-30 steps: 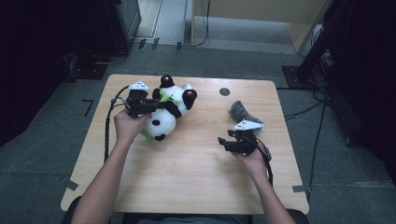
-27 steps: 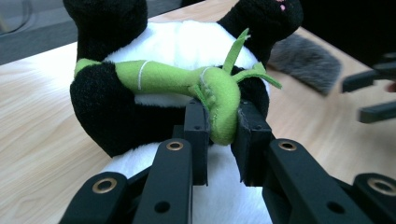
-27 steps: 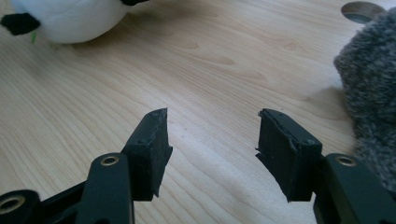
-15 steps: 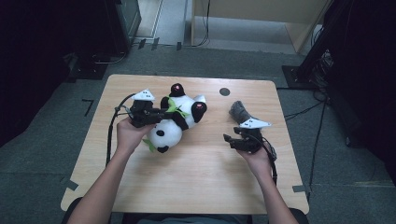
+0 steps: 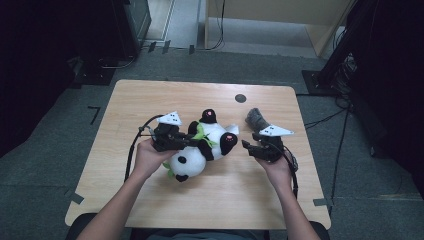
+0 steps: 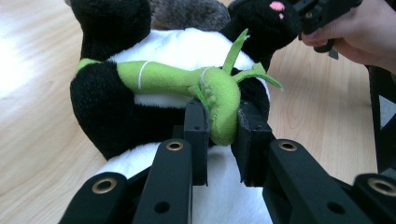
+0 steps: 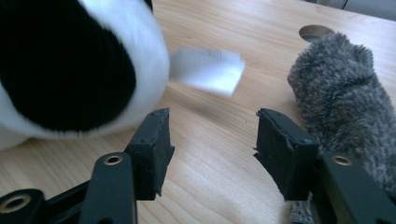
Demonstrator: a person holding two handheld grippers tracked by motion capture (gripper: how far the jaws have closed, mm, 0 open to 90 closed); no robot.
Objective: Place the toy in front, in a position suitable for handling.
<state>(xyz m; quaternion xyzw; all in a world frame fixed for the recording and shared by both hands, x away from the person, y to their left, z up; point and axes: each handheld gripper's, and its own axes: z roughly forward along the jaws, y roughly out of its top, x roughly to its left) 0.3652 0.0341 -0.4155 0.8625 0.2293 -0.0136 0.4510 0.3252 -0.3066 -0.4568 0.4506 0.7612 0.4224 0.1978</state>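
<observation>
The left gripper is clamped on the green felt bamboo stalk across the black-and-white plush panda; just beside the panda, the right gripper's jaws, apart with nothing between them, have just been closing.

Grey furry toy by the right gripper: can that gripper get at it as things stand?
Probably yes. The right gripper is open with nothing between its jaws, which have just been closing, and the grey furry toy lies close beside one jaw on bare table. The panda sits on the other side.

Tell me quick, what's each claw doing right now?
Left gripper: shut on the panda's green stalk.
Right gripper: open, nothing between its jaws, which have just been closing.
</observation>
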